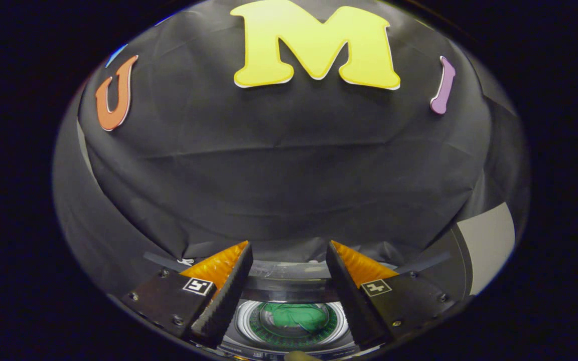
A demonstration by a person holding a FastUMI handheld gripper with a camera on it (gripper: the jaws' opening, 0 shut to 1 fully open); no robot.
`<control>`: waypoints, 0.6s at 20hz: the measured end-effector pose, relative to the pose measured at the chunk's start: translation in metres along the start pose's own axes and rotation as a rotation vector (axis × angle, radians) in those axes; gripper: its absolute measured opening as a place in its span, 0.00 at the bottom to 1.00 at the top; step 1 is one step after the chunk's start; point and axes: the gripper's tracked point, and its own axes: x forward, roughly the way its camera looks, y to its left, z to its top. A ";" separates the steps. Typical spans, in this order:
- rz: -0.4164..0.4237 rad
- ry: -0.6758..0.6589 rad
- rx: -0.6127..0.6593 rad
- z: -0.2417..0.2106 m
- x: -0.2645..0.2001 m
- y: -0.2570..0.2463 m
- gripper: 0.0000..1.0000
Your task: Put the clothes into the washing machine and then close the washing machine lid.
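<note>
- Gripper point(289, 260) fingers spread wide, empty, hovering above the washing machine point(289, 293).
- Green clothes point(296, 317) lie inside the washing machine drum, seen between the fingers.

Booth wall point(289, 165): black cloth, matt, creased in long folds. Washing machine point(289, 288): glossy rim, smooth, bright reflections, metal or plastic not resolved. Clothes point(296, 317) inside drum: green cloth, soft, crumpled. Claw point(289, 255) spread apart over the drum, gripping nothing; fingers point(224, 296) with ribbed, rough inner faces, matt housings.
</note>
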 end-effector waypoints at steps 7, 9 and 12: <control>0.017 -0.051 -0.002 -0.018 -0.018 0.001 0.92; 0.024 -0.060 -0.003 -0.028 -0.027 0.001 0.92; 0.027 -0.076 -0.019 -0.042 -0.041 0.002 0.92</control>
